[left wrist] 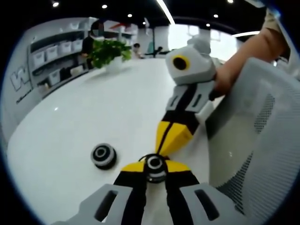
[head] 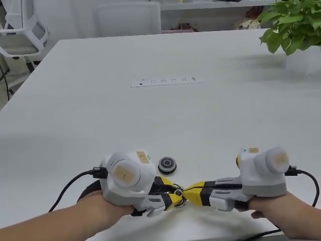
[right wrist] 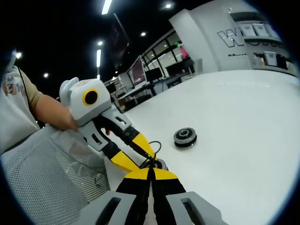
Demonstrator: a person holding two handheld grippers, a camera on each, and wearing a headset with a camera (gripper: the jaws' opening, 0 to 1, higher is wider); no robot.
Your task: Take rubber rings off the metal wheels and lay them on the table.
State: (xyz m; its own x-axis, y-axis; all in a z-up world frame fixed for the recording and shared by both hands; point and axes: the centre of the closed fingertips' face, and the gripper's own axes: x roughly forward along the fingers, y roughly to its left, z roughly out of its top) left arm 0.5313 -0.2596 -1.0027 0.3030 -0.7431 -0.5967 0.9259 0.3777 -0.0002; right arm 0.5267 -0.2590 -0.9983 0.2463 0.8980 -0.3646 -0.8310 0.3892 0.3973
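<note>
Bright overhead light, soft shadows, fisheye warping

Held low, the left tongs (left wrist: 155, 167) clamp a metal wheel (left wrist: 154, 162) while the right tongs (right wrist: 151, 171) meet them tip-to-tip, jaws together.

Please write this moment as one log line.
left gripper: shut on held wheel | right gripper: shut, tips at held wheel | second wheel: lies apart on table

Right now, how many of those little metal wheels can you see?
2. One metal wheel lies loose on the white table. The other wheel is held in the left gripper, with the right gripper's tips at it. Others may be hidden.
</note>
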